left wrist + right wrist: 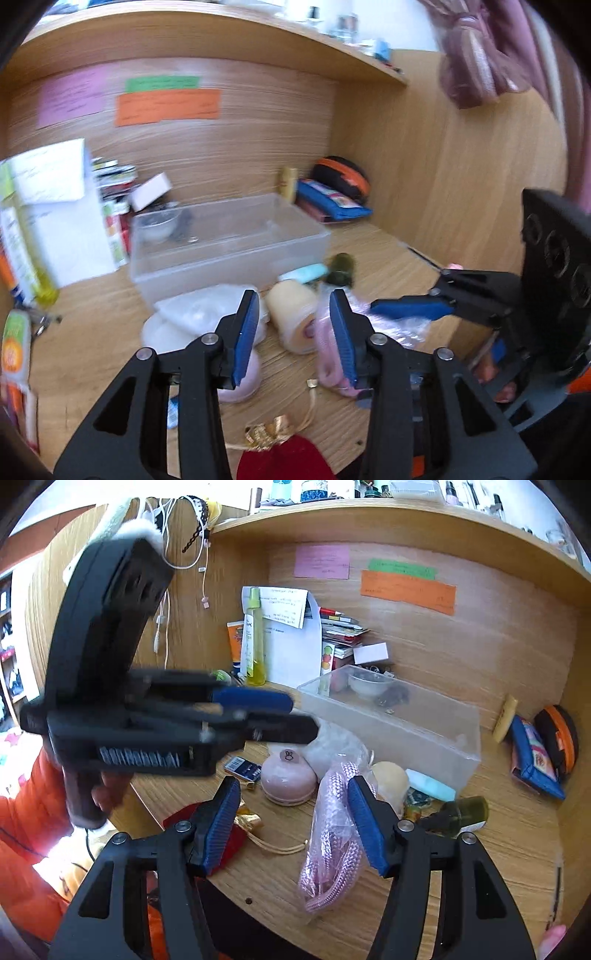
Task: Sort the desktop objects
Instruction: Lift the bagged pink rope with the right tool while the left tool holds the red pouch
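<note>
1. The right gripper (291,823) stood open, its jaws holding nothing.
2. Just ahead lay the bagged pink rope (330,834), long axis running along the fingers, nearer this hand.
3. The left gripper (293,332) hovered open beside it.
4. Beyond sat the clear plastic bin (424,731).

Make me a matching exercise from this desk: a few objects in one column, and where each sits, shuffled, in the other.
Things:
1. white bowl
2. pink bagged rope
3. orange paper strip
4. yellow spray bottle

Places:
A. stuck on the back wall
B. standing at the back left, by the papers
C. inside the clear plastic bin
D. on the desk, between the right claw's fingers

Pairs: 1-C, 2-D, 3-A, 4-B
</note>
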A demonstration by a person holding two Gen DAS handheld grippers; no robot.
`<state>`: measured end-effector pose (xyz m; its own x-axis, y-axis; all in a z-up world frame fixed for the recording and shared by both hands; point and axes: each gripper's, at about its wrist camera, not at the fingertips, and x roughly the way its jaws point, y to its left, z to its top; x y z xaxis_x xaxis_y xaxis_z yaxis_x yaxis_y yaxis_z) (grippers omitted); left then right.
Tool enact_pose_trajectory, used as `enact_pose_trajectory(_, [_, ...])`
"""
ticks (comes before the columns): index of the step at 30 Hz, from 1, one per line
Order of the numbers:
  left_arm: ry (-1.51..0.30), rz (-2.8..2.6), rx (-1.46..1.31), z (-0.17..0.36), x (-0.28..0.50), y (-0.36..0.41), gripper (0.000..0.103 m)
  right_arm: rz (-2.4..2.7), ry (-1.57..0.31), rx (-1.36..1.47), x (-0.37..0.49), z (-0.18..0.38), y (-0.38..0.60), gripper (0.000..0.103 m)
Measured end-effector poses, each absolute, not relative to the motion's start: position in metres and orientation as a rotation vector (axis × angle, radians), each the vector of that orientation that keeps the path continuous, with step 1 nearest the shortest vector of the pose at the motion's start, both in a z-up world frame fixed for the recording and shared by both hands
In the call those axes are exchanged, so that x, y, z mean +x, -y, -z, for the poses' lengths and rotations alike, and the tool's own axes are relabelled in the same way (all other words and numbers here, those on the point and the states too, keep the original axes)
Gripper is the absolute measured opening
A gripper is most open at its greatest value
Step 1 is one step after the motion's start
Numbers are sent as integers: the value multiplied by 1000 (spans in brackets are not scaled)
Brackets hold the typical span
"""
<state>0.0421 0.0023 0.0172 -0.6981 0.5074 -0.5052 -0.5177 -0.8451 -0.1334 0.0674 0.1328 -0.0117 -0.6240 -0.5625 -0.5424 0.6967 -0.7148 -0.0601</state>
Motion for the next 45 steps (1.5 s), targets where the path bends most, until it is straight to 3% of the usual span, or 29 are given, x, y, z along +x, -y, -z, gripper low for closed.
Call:
enact_pose_trajectory(6, [-111,-2322,-900,-16,17,-27,46,2291,-388,619,79,14,-130,58])
enact_pose_trajectory(17, [-216,-2322,-907,-17,24,-34,48,2337,-419,627,79,9,-142,56])
enact_pose_trajectory(26, [-184,-2336,-905,-15,22,-29,53,2342,-364,828,47,36,-147,56])
enact_pose_trajectory(27, [-179,-2338,-906,-15,21,-28,53,2338,-359,838,44,39,-143,47])
enact_pose_trajectory(28, [-173,-2342,-910,-15,21,-28,53,2331,-354,840,41,42,-138,30])
enact_pose_trajectory(30, [-174,-2359,-915,-16,21,-26,53,2297,-326,858,39,45,-133,20])
enact_pose_trajectory(33, [-166,-2397,-875,-25,26,-16,54,2308,-334,844,41,44,-130,18])
enact_pose_trajectory(37, [-147,-2461,-845,-32,38,5,69,2307,-283,851,43,38,-137,18])
enact_pose_trajectory(45, [-197,-2484,-1028,5,70,22,73,2359,-234,754,49,11,-154,18])
